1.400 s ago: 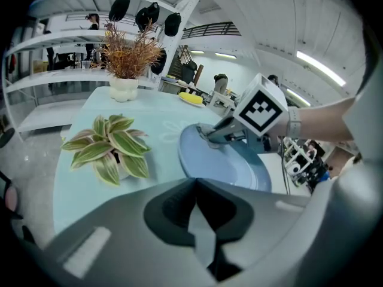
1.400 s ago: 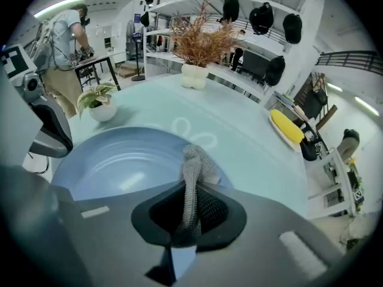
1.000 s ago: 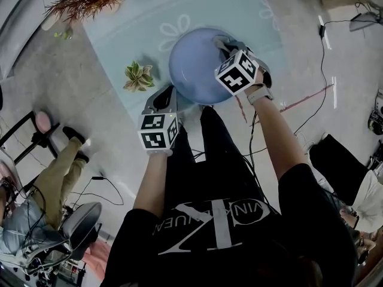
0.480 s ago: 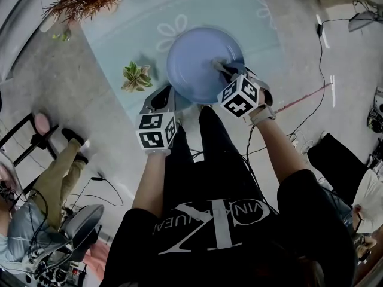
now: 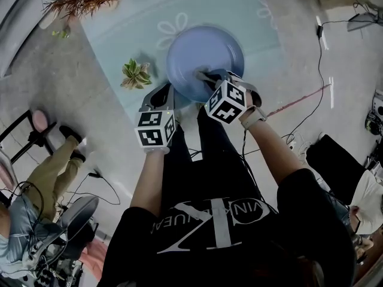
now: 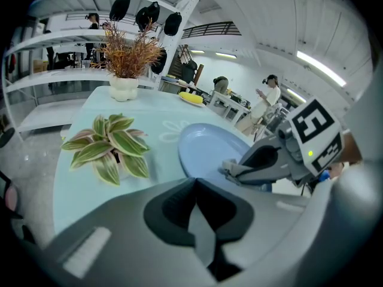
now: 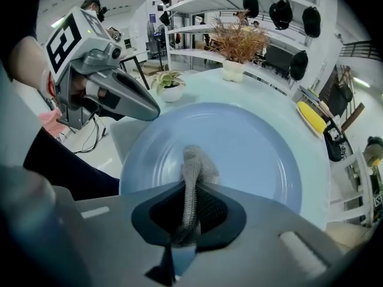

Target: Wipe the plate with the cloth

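— Scanning from the left, what have you got?

— Small plant (image 5: 136, 75) out on the left, well apart from the action. My left gripper (image 5: 162, 98) has its jaws pressed together right at the near-left rim of the plate (image 5: 206, 48). It's steadying the plate, I'd say.

— And on the right?

— My right gripper (image 7: 190, 189) is pinching the cloth (image 7: 195, 163), whose free end touches the plate's near part. I judge we're mid-wipe.

— Next move?

— Push the cloth down flatter and sweep toward the far right rim, because only a small tuft makes contact.
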A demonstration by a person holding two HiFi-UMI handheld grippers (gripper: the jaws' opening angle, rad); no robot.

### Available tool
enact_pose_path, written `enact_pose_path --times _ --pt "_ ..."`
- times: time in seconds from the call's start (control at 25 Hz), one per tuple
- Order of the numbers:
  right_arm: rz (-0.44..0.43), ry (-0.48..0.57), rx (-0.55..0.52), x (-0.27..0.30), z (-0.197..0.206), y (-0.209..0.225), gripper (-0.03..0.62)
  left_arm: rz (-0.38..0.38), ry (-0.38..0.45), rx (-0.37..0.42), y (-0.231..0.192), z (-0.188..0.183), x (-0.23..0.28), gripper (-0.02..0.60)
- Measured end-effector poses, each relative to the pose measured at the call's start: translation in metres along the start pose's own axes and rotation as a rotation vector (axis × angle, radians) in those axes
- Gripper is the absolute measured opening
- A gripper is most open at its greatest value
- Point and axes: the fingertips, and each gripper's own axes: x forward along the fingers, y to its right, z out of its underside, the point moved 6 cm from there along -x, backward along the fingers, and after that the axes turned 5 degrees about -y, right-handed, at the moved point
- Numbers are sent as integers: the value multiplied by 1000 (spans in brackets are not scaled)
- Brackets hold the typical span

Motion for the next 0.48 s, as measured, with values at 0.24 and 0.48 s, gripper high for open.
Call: enact_pose_path --times 0.24,0.48 --pt "-24 34 -66 5 -23 -2 34 3 3 -6 0 -1 0 0" --pt "-21 80 -87 12 -46 0 34 2 3 -9 0 0 -1 0"
